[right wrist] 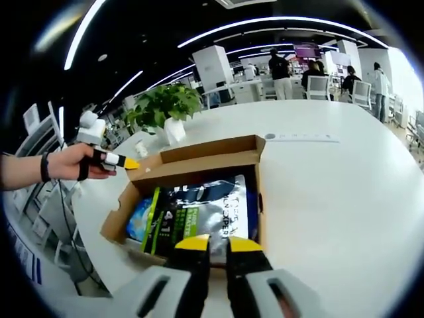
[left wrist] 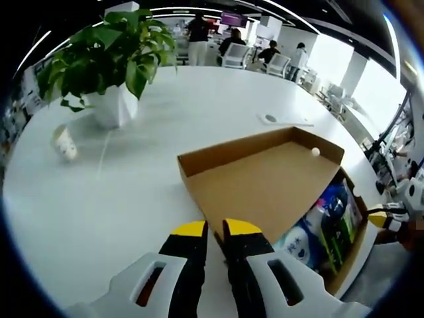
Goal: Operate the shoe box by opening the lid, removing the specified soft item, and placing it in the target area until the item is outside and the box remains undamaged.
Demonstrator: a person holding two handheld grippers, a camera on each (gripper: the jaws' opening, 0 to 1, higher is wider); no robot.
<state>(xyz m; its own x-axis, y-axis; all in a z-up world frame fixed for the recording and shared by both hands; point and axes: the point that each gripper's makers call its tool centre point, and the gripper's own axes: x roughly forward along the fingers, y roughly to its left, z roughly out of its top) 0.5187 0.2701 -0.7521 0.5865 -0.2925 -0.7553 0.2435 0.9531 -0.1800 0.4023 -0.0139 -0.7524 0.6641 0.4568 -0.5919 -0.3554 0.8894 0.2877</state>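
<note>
- Left gripper (left wrist: 216, 230) jaws nearly closed at lid (left wrist: 265, 179) edge; actual grasp unclear.
- Right gripper (right wrist: 218, 244) jaws close together, empty, over shoe box (right wrist: 260, 199) rim.
- Soft packs (right wrist: 199, 215) inside box on white table (right wrist: 331, 192).

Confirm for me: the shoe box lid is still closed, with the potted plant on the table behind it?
Not quite. The shoe box lid is open, with packets visible inside in the right gripper view. The potted plant does stand on the table behind it.
</note>
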